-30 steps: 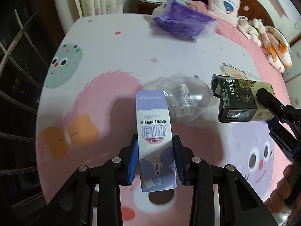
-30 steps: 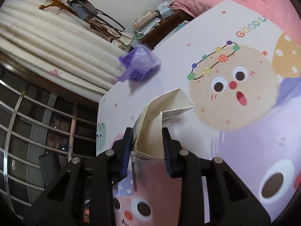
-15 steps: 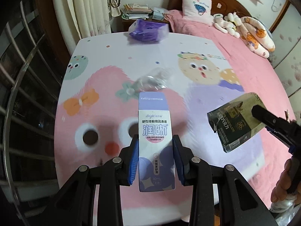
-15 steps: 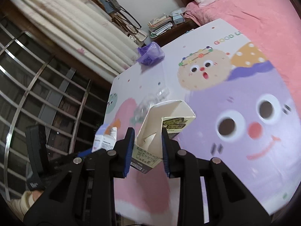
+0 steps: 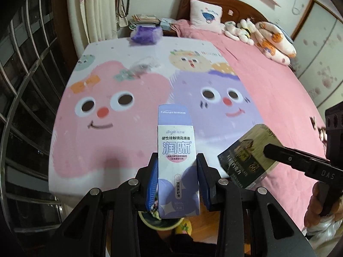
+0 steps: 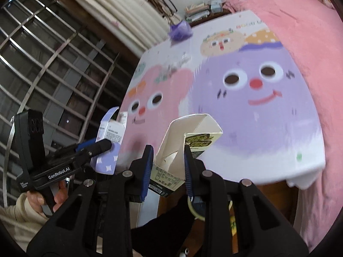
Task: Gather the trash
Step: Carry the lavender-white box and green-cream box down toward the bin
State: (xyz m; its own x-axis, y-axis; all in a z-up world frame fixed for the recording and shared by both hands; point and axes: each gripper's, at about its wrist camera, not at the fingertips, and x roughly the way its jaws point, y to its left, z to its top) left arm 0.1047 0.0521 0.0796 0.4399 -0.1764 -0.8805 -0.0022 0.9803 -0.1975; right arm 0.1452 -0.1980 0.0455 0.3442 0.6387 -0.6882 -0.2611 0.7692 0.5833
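The left gripper (image 5: 177,176) has its ribbed blue fingers (image 5: 152,178) clenched on the flat sides of a tall white-and-lilac cardboard eye-drop carton (image 5: 176,162), which stands upright between them and juts past their tips. The right gripper (image 6: 168,167) pinches a dark green chocolate box with an open cream-lined mouth (image 6: 188,143), tilted and crumpled between its fingers (image 6: 148,169). Beyond both fingertips lies the cartoon-printed counter (image 5: 111,141), with a crinkled clear plastic wrapper (image 5: 142,66) and a glossy purple plastic bag (image 5: 145,34) at its far edge.

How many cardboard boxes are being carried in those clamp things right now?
2. The tall lavender box is clamped in the left gripper; the dark green box, its top open, is in the right gripper. Others may be hidden.
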